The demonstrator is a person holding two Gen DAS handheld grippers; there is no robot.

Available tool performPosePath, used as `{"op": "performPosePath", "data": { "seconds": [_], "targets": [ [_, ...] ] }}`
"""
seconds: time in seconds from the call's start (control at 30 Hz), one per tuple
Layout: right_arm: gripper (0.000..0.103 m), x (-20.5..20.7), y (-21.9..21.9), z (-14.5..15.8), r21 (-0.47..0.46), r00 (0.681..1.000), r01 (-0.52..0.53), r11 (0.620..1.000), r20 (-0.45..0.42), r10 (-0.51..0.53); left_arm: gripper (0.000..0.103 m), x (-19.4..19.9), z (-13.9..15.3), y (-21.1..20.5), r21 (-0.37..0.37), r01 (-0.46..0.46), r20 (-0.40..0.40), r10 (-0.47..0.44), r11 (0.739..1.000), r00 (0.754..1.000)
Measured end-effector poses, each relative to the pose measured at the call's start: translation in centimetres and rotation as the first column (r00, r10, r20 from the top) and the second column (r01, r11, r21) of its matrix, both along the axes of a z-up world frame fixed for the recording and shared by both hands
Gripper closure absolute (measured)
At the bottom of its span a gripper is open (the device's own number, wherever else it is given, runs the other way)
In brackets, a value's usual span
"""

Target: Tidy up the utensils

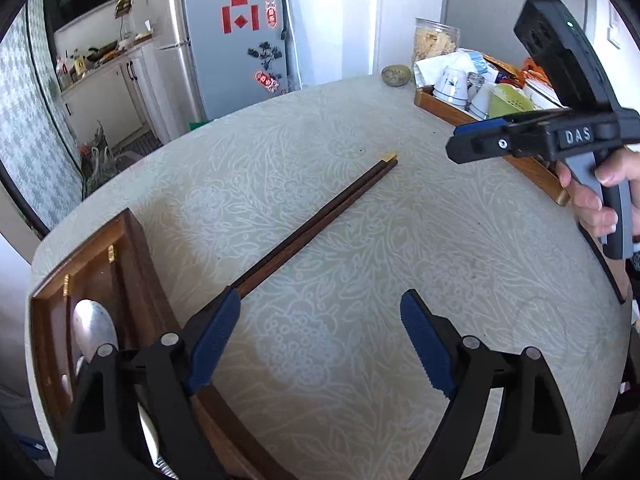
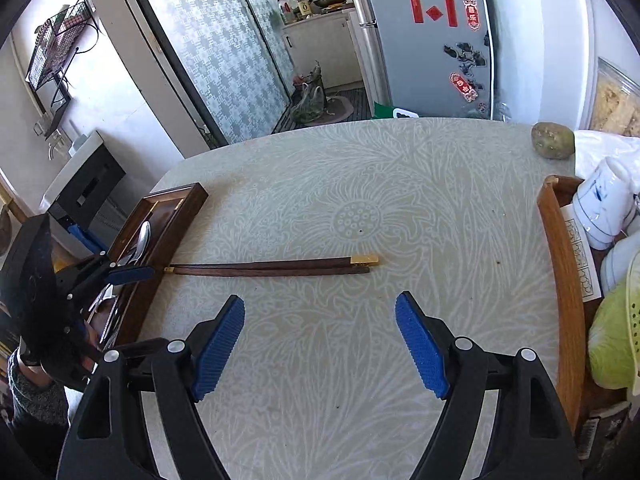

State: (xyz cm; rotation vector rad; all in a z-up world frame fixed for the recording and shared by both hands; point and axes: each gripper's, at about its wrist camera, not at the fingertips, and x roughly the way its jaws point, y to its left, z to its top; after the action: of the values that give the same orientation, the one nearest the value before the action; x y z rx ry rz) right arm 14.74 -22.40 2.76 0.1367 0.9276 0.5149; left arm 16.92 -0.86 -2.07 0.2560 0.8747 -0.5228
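A round bench (image 2: 360, 168) with a pale leaf-patterned cover stands in a bright kitchen. Behind it a silver fridge (image 2: 424, 32) carries red stickers, beside a checked sliding door (image 2: 216, 52), white cabinets (image 1: 108, 88) and a wall-mounted wire rack (image 2: 56, 40).

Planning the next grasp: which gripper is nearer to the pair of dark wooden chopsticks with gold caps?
Left. The left gripper has one finger beside the narrow tips of the dark wooden chopsticks; the right gripper hovers open, short of their middle.
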Motion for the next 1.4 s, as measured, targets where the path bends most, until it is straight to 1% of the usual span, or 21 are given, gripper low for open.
{"op": "performPosePath", "data": {
  "seconds": [0.07,0.17,0.23,0.27,0.33,0.4,0.47,0.53,0.63,0.67,0.7,0.73,0.8,0.83,0.9,0.93,0.97,1.07,1.2,1.33,1.4],
  "targets": [
    [0.024,0.3,-0.1,-0.3,-0.003,1.0,-0.002,1.0,-0.008,0.002,0.018,0.9,-0.4,0.1,-0.009,-0.013,-0.021,0.012,1.0,1.0],
    [0.024,0.7,-0.4,-0.7,0.004,1.0,0.0,1.0,-0.022,0.0,0.018,2.3,-0.9,0.0,0.01,-0.029,-0.052,0.029,1.0,0.998],
    [0.024,1.0,-0.5,-1.1,0.013,1.0,-0.001,1.0,-0.031,0.002,0.018,3.0,-1.0,0.3,0.009,-0.038,-0.073,0.039,0.999,0.997],
    [0.024,1.1,-0.5,-1.2,0.017,0.999,-0.002,1.0,-0.035,0.003,0.017,3.5,-1.1,0.4,0.015,-0.037,-0.093,0.038,0.999,0.995],
    [0.024,1.4,-0.5,-1.5,0.023,0.999,-0.002,1.0,-0.042,0.003,0.017,4.5,-1.8,0.2,0.036,-0.006,-0.151,0.012,0.999,0.989],
    [0.024,1.5,-0.6,-1.6,0.034,0.999,-0.001,0.999,-0.047,0.003,0.016,4.9,-2.3,-0.2,0.109,0.002,-0.147,0.014,0.994,0.989],
    [0.024,1.5,-0.6,-1.8,0.036,0.999,-0.003,0.999,-0.048,0.004,0.016,5.2,-2.6,-0.1,0.109,0.002,-0.176,0.017,0.994,0.984],
    [0.024,1.6,-0.8,-1.7,0.031,0.999,-0.001,1.0,-0.046,0.002,0.019,4.8,-2.5,-0.1,0.108,0.004,-0.167,0.014,0.994,0.986],
    [0.024,2.0,-1.3,-2.0,0.021,0.998,0.029,0.999,-0.064,-0.028,0.025,4.0,-2.4,-0.1,0.103,0.008,-0.162,0.009,0.995,0.987],
    [0.024,2.3,-1.5,-2.2,0.031,0.997,0.036,0.999,-0.076,-0.034,0.029,3.7,-2.4,-0.2,0.105,0.007,-0.157,0.01,0.994,0.987],
    [0.024,2.4,-1.6,-2.4,0.042,0.995,0.045,0.998,-0.093,-0.04,0.037,3.5,-2.2,-0.3,0.106,0.011,-0.155,0.006,0.994,0.988],
    [0.024,2.6,-1.7,-2.6,0.054,0.993,0.052,0.997,-0.106,-0.046,0.042,3.1,-2.1,-0.5,0.104,0.02,-0.154,-0.004,0.994,0.988],
    [0.024,2.7,-1.7,-2.8,0.087,0.991,0.054,0.995,-0.128,-0.042,0.06,2.3,-1.9,-1.0,0.107,0.049,-0.151,-0.032,0.993,0.988],
    [0.024,2.7,-1.6,-2.8,0.101,0.99,0.054,0.993,-0.135,-0.04,0.065,1.9,-1.9,-1.4,0.11,0.061,-0.151,-0.044,0.992,0.988],
    [0.024,2.9,-1.2,-2.6,0.132,0.988,0.052,0.99,-0.148,-0.033,0.077,1.2,-1.8,-1.7,0.119,0.074,-0.144,-0.056,0.99,0.988],
    [0.024,3.0,-0.9,-2.4,0.144,0.988,0.049,0.988,-0.149,-0.028,0.08,0.7,-1.8,-1.9,0.119,0.077,-0.141,-0.06,0.99,0.988],
    [0.024,3.1,-0.3,-2.2,0.15,0.989,0.045,0.988,-0.149,-0.022,0.087,0.4,-1.8,-2.0,0.115,0.08,-0.141,-0.063,0.99,0.988],
    [0.024,3.2,1.8,-1.6,0.156,0.989,0.015,0.988,-0.148,0.009,0.089,-0.7,-1.8,-2.1,0.121,0.072,-0.115,-0.058,0.99,0.992],
    [0.024,3.0,4.7,-1.5,0.123,0.988,-0.022,0.992,-0.15,0.04,0.091,-1.7,-2.0,-2.1,0.108,0.06,-0.086,-0.051,0.992,0.995],
    [0.024,3.1,5.6,-2.0,0.1,0.984,0.0,0.995,-0.175,0.017,0.091,-2.7,-1.9,-1.9,0.087,0.057,-0.075,-0.051,0.995,0.996],
    [0.024,3.1,5.5,-2.4,0.096,0.982,0.016,0.995,-0.191,0.003,0.092,-3.1,-1.6,-1.7,0.062,0.052,-0.068,-0.047,0.997,0.997]
  ]
}}
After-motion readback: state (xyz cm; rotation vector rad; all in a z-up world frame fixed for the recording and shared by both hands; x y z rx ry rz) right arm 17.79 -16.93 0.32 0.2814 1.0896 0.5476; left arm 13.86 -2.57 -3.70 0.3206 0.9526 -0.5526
